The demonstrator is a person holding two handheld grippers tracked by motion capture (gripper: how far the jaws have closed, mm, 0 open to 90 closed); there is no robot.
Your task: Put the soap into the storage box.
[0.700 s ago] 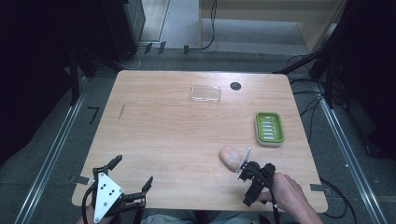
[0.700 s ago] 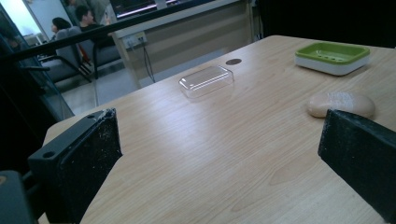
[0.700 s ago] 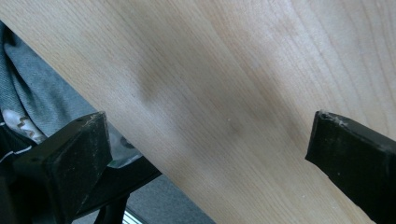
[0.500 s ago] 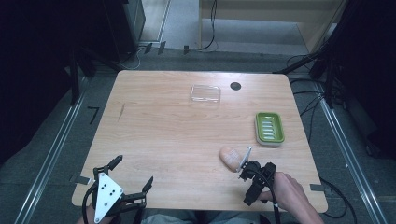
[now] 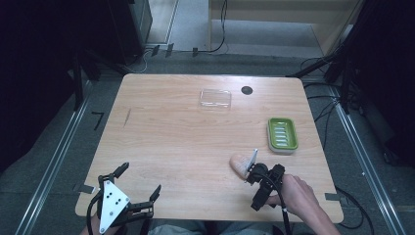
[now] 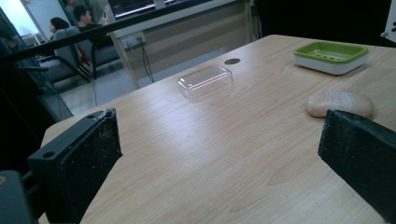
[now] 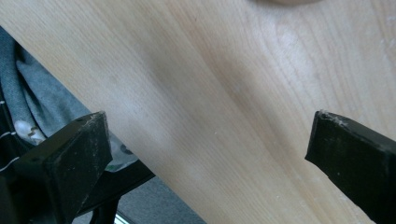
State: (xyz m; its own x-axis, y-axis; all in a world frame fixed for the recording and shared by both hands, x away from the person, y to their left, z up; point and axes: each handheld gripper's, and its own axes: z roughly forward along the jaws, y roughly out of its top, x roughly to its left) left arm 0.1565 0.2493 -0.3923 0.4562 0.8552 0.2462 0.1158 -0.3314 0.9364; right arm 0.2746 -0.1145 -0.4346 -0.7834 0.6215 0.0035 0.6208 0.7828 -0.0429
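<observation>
Tan soap sits near the bench's front right edge, just beside the right gripper, jaws wide. Left gripper, jaws wide, hangs at the front-left corner; its view catches people seated beyond.

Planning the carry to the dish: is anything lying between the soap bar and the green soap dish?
No. In the high view, bare tabletop separates the soap bar from the green soap dish. The left gripper view shows the same bare gap.
</observation>
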